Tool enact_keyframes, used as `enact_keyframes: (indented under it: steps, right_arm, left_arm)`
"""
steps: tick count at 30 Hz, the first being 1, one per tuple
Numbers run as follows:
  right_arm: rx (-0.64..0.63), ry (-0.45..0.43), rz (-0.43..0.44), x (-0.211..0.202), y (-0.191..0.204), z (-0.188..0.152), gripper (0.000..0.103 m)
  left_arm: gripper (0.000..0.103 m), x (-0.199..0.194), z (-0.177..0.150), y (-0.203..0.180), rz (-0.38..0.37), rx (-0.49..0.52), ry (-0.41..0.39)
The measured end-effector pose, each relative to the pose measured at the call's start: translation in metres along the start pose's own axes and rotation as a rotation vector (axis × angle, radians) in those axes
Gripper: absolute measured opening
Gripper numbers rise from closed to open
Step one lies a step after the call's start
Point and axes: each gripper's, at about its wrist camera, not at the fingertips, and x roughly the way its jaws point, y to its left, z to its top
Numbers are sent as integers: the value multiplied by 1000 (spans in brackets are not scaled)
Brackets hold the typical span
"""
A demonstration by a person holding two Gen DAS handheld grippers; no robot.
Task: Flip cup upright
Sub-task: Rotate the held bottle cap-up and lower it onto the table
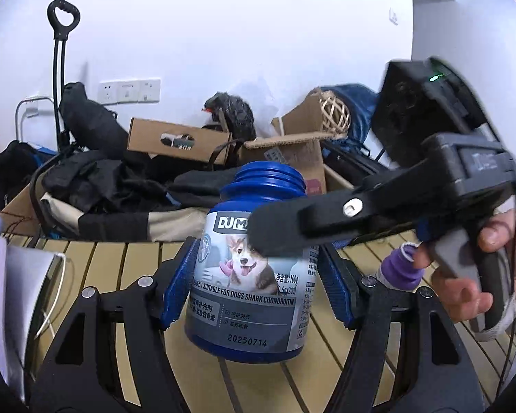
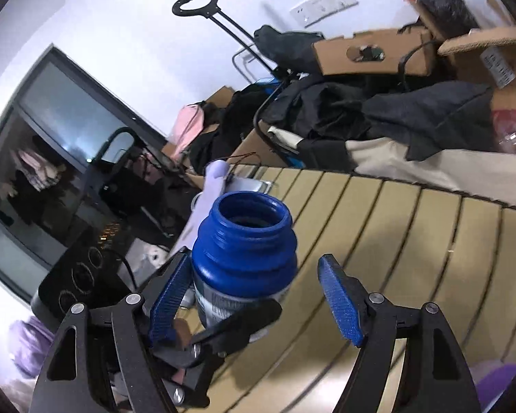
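Observation:
The cup [image 1: 247,296] is a lidless blue jar with a dog picture on its label. It stands mouth up, slightly tilted, on the slatted wooden table [image 1: 326,378]. My left gripper [image 1: 258,246] has its blue pads [image 1: 177,285] pressed on both sides of the cup. In the right wrist view the cup [image 2: 244,251] sits between the spread fingers of my right gripper [image 2: 254,260]. That gripper is open, and its right pad [image 2: 340,303] is clear of the cup. One black finger [image 1: 326,213] of the right gripper crosses in front of the cup's shoulder.
A hand [image 1: 498,268] holds the right gripper's handle. A small purple-capped bottle [image 1: 399,268] stands right of the cup. A silver flat object [image 1: 34,275] lies at the table's left edge. Cardboard boxes [image 1: 175,141] and dark clothes [image 1: 113,179] pile up behind the table.

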Motion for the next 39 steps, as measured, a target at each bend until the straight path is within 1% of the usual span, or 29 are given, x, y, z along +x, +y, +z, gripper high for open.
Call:
enact_keyframes:
  steps: [1,2,5,6,7,10,12,14,18,19,21,24,27,29,30,32,33,34,35,36,38,39]
  right_arm:
    - [-7,4,19,4,-1,2,71]
    - [-17,6,10,6,0,3,68]
    - [-143,24,-123,13,12,2,68]
    - [-218,33,-183,15,17,2,68]
    - [-272,35,-217,16,21,2,68]
    - [-451,17,-252,12,34,2,68]
    - [-534,-2,-273,7,38,3,68]
    - [-565,-25,-260,3,35,5,68]
    - [-553,-62,-217,5,17,7,69]
    - [-564,-58,-226,6,18,6,69]
    - [-586,-71,-223,6,22,2,69]
    - [-581,-99,-197,3,31,-8,69]
    - [-596,-128,-178,2,46,-24,69]
    - [-592,-121,-132,4,51,-36,69]
    - [-571,-113,-101,7,48,-43,69]
    - [-554,-106,-104,12,43,-54,69]
    - [-556,-106,-143,17,41,-61,69]
    - [-557,-105,-183,21,39,-64,69]
    - [-548,-96,-218,28,34,-67,69]
    - [-541,-95,-230,31,31,-70,69]
    - [-534,-81,-274,44,24,-74,69]
    - [-551,-69,-317,53,22,-79,69]
  left_arm:
    - [64,2,1,1,-7,2,1]
    - [64,5,1,3,-10,-4,9]
    - [65,17,1,15,-68,-53,53]
    - [66,19,2,18,-83,-60,63]
    - [66,21,3,20,-105,-64,72]
    - [63,30,7,27,-187,-58,99]
    - [61,34,9,24,-209,-33,99]
    - [60,36,12,21,-195,0,78]
    - [60,47,11,19,-159,6,80]
    - [60,48,10,18,-154,7,83]
    - [60,45,9,17,-139,24,61]
    - [60,32,7,15,-127,18,45]
    - [60,11,-2,11,-117,40,26]
    - [60,-2,-10,11,-124,28,20]
    - [60,-6,-14,12,-130,18,34]
    - [60,-8,-26,13,-149,13,92]
    - [60,-7,-31,14,-153,13,115]
    - [66,-4,-36,15,-153,13,150]
    - [73,2,-44,18,-143,6,218]
    - [73,4,-49,21,-134,-9,255]
    - [75,6,-61,30,-98,-72,342]
    - [75,6,-67,34,-83,-97,376]
